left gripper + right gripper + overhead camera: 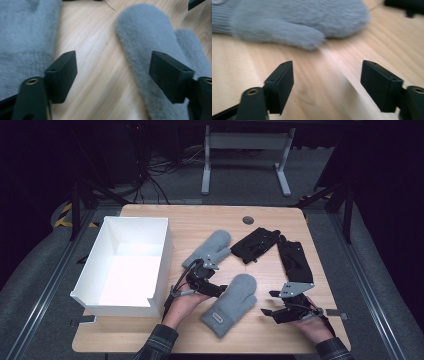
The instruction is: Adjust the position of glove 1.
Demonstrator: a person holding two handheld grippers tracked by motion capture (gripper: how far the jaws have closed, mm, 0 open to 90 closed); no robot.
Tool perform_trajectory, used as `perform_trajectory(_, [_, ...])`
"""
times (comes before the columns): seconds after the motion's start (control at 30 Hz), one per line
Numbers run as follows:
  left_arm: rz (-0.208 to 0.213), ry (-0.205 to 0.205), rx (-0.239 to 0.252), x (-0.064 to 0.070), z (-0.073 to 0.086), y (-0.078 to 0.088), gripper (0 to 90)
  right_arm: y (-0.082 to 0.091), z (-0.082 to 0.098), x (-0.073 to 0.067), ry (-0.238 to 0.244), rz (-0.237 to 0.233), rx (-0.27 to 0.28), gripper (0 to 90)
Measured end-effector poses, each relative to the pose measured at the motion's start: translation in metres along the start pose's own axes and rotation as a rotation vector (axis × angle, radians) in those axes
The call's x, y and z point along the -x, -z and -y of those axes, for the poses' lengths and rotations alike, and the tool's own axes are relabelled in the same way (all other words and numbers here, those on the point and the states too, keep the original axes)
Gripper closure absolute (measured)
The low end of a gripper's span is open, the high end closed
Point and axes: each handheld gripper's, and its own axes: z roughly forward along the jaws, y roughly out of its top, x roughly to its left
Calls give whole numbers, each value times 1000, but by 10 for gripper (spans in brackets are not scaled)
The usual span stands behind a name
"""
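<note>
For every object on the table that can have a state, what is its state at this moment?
White box: open on top, nothing visible inside.
Near grey mitten: flat on the table, not held.
Far grey mitten: flat on the table, not held.
Two black gloves: lying at the far right, untouched.
Left gripper: fingers open, holding nothing, between the mittens.
Right gripper: fingers open, holding nothing.

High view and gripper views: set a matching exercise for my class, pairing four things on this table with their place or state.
1 white box
2 near grey mitten
3 black gloves
4 left gripper

a jaws open, nothing between them
b right half of the table
c table's left edge
d between the two grippers

Pairs: 1-c, 2-d, 3-b, 4-a
</note>
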Motion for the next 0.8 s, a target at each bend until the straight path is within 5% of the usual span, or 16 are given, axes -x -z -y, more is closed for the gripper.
perform_trajectory(0.3, [-89, -24, 8, -16, -18, 1, 144, -5, 9, 10, -12, 87, -13, 210])
perform_trajectory(0.53, [-130, -4, 11, -34, -32, -2, 144, -8, 13, 17, -70, 59, 3, 152])
perform_trajectory(0.8, [-168, 17, -8, -52, -43, -10, 152, -9, 15, 17, -68, 50, 18, 135])
